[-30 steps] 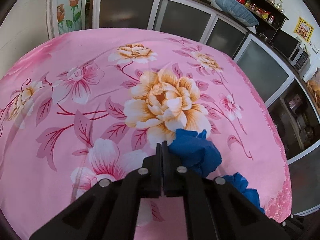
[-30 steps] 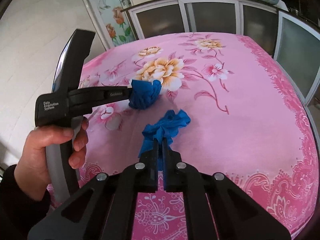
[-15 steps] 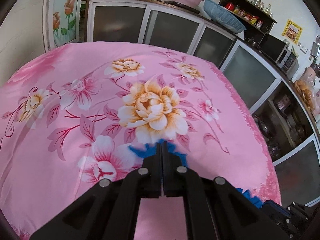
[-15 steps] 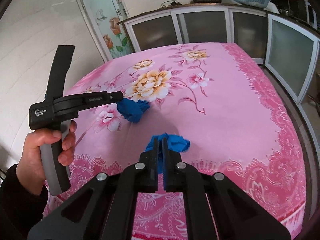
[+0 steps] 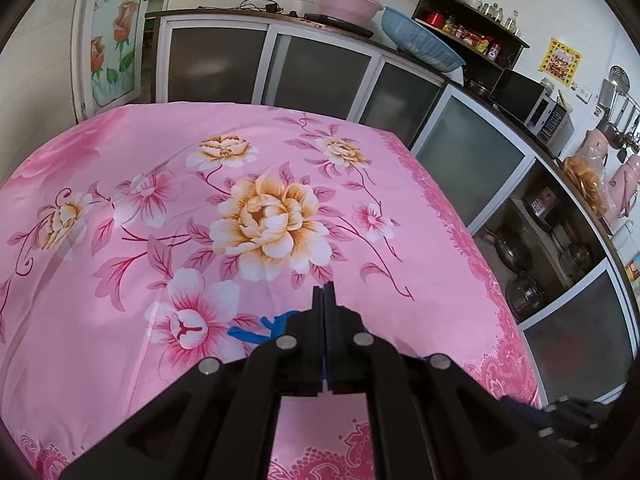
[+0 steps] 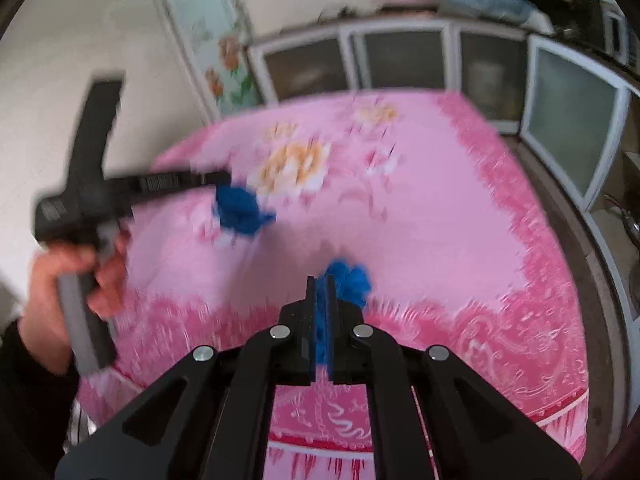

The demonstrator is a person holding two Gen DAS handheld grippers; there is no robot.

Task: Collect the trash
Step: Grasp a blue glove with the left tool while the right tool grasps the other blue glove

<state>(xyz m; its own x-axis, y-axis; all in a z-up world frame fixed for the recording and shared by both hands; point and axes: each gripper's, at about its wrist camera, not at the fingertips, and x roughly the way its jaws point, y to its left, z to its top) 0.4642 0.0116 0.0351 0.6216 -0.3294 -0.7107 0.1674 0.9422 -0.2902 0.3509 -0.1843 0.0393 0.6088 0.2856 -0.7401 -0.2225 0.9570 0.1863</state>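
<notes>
With both blue scraps already lifted off the pink floral tablecloth, the left gripper pinches one wad and the right gripper pinches the other wad, jaws starting to part; no bin is visible, so disposal remains.

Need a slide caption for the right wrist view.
Right tool pinching a blue wad above the pink floral tablecloth; left tool carrying another blue wad.
</notes>
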